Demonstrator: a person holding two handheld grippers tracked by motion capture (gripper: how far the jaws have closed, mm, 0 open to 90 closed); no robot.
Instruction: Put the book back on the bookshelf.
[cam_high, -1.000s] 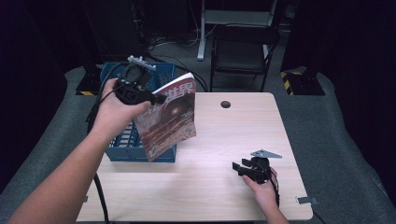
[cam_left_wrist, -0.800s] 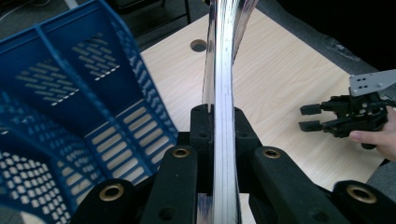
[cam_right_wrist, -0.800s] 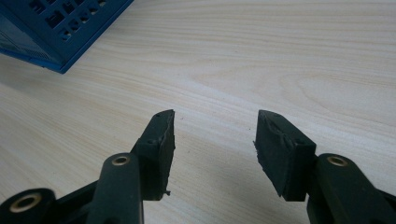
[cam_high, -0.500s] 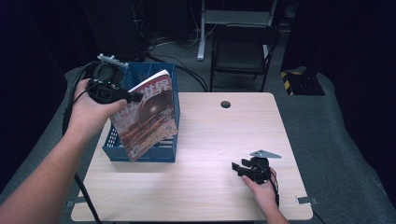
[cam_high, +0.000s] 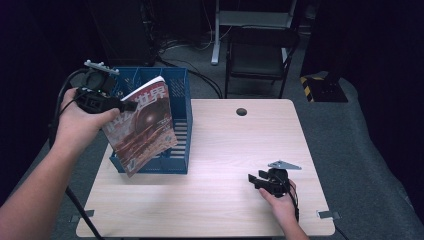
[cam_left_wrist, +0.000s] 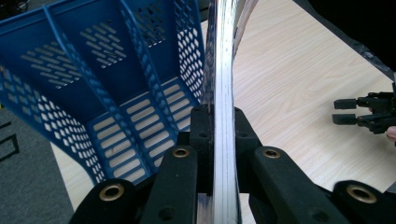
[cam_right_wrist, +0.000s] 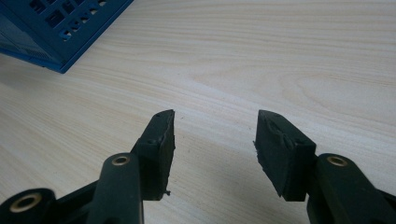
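A magazine (cam_high: 145, 125) with a reddish-brown cover hangs tilted over the blue slotted file basket (cam_high: 175, 85) at the table's left. My left gripper (cam_high: 122, 106) is shut on the magazine's upper left edge, held above the basket. In the left gripper view the magazine's (cam_left_wrist: 223, 79) glossy edge runs straight up between the closed jaws of the left gripper (cam_left_wrist: 219, 121), with the basket's dividers (cam_left_wrist: 112, 79) to its left. My right gripper (cam_high: 256, 181) rests low over the table near its front right, open with nothing between its fingers (cam_right_wrist: 159, 140).
The wooden table (cam_high: 235, 145) has a round cable hole (cam_high: 241, 111) near its far edge. A black chair (cam_high: 257, 50) stands beyond the table. The basket's corner (cam_right_wrist: 51, 32) shows at the top left of the right gripper view.
My left gripper has carried the magazine leftward, from over the basket's right side to above its left part. The right gripper has stayed put.
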